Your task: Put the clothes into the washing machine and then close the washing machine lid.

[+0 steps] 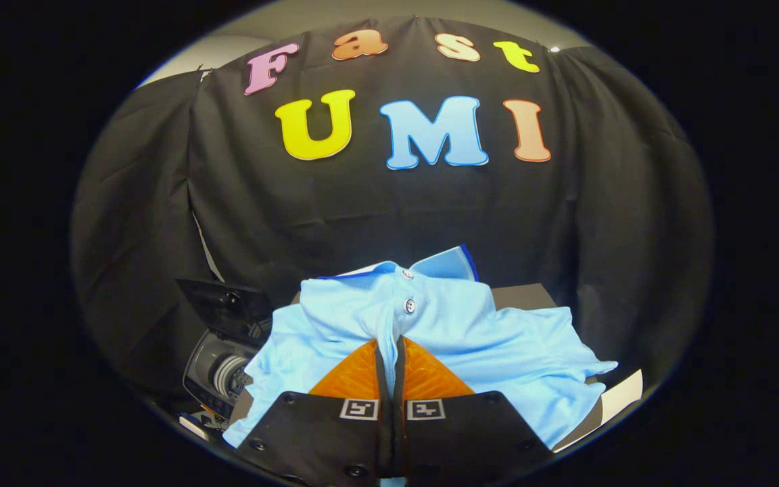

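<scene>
To the left of my tongs and a little below them, the washing machine [224, 368] is standing with its lid [224, 308] tilted up and open; its drum opening is facing the fingers, and no garment is showing in the part of it that I can see. The load step is therefore not yet complete, in my judgement.

Between my fingers, my gripper [389, 352] is clenching a fold of the light blue shirt [443, 331]. Both fingers are pressing together on the fabric along the button placket, just below the collar. The rest of the shirt is spreading out ahead of the fingers and to either side of them.

To the right of my tongs, the shirt's far sleeve is trailing over a dark surface [525, 296], next to a white sheet [623, 399].

Risks from here:
- The pinch is taking in only a narrow fold. The weight of the hanging cloth may be pulling it free during the carry to the left.
- The trailing right sleeve may be dragging across the surface or catching on the drum rim.
- Any cloth left hanging over the rim would likely be blocking the lid from closing fully.
</scene>
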Demonstrator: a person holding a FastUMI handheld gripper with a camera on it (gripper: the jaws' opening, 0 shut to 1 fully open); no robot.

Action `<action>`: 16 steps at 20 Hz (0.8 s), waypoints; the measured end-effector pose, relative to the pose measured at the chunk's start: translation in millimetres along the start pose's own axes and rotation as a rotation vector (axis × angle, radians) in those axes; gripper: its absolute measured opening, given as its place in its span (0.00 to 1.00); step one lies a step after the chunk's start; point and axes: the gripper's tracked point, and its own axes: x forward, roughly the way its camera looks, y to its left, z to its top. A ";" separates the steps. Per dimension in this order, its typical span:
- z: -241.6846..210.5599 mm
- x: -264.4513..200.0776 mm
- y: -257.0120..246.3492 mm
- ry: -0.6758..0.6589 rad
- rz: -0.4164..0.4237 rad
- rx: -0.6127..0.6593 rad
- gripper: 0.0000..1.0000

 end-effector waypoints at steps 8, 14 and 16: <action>65.5 -36.5 92.7 -0.113 0.202 0.069 0.01; 90.0 -42.3 177.2 -0.139 0.333 0.064 0.01; 94.3 -42.9 206.3 -0.142 0.372 0.050 0.01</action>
